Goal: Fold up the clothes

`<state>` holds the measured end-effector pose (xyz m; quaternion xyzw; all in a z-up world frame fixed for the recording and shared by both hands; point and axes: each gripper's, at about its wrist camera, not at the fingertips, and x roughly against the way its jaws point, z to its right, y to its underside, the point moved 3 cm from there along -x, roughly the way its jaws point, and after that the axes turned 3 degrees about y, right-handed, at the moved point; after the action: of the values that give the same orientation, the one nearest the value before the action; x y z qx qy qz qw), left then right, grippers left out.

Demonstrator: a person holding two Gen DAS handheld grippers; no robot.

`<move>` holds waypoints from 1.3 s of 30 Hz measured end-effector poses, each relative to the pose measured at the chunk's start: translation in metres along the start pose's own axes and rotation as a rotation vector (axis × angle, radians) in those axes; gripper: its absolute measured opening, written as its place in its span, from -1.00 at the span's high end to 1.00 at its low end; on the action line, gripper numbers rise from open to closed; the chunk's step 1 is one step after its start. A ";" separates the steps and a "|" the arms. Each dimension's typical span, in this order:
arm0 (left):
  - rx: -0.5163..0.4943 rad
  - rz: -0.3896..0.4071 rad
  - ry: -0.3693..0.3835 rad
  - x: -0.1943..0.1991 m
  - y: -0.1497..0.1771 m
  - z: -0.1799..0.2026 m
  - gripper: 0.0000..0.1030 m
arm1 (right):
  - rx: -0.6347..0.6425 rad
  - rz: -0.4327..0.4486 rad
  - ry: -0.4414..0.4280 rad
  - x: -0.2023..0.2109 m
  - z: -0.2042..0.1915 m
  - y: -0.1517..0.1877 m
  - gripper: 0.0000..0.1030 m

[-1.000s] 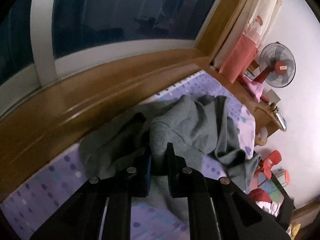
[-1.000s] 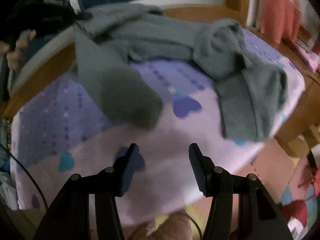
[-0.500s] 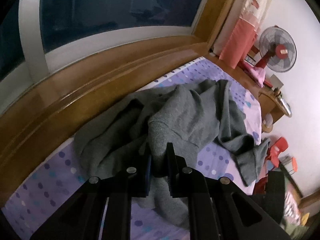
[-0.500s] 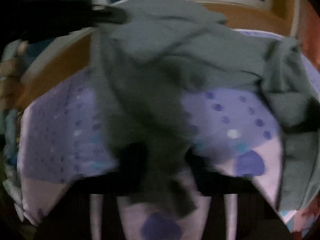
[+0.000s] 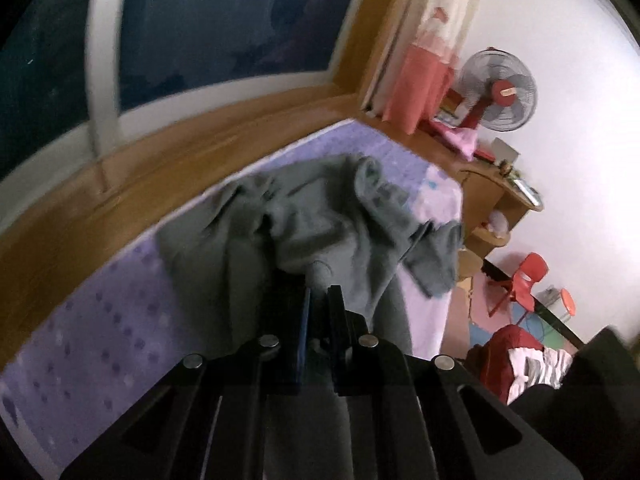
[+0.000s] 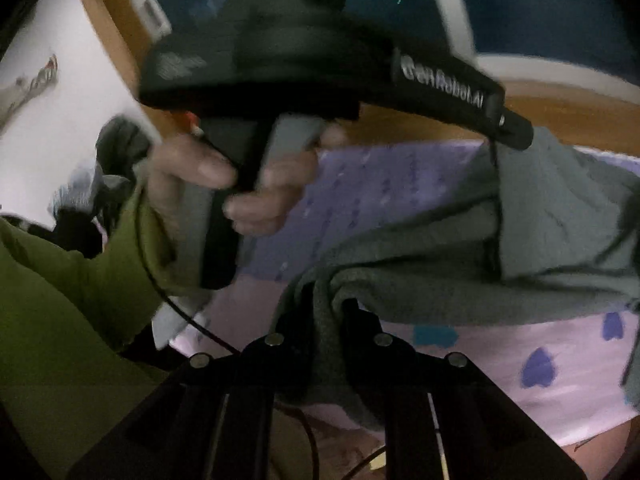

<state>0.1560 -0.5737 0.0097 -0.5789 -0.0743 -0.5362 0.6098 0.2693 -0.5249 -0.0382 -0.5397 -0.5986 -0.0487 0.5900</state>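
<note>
Bedroom, dark window above a wooden sill; the work surface is a bed under a lilac sheet (image 5: 100, 336) printed with dots and hearts.

Item one: a grey sweater (image 5: 320, 220), crumpled across the sheet's far half, part raised off it. We hold it at two places. Our left gripper (image 5: 318, 300) is clamped on a ribbed edge, its jaws closing the last bit onto the cloth. Our right gripper (image 6: 326, 316) is pinched on a thick fold of the same knit. We judge the two holds are meant to lift and spread the garment flat before any fold.

Item two: the left hand (image 6: 224, 184), in an olive sleeve (image 6: 60, 280), wraps the left tool's handle.

Periphery: a red standing fan (image 5: 498, 90), a red chair (image 5: 524, 284).

Unclear: motion blur; sleeves and hem cannot be told apart; the pads sit buried in cloth.
</note>
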 end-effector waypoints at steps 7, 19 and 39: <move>0.172 -0.061 -0.047 -0.001 0.054 -0.042 0.78 | -0.051 -0.225 0.126 -0.059 0.014 0.033 0.67; 0.245 -0.080 -0.063 -0.021 0.079 -0.023 0.40 | -0.243 0.072 0.431 0.094 0.176 -0.025 -0.30; 0.461 -0.075 -0.341 -0.093 0.064 0.068 0.25 | -0.287 -0.124 0.402 0.082 0.456 -0.014 -0.42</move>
<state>0.2015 -0.4830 -0.0745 -0.5037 -0.3169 -0.4223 0.6838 -0.0151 -0.1655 -0.1044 -0.5596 -0.4882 -0.2755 0.6104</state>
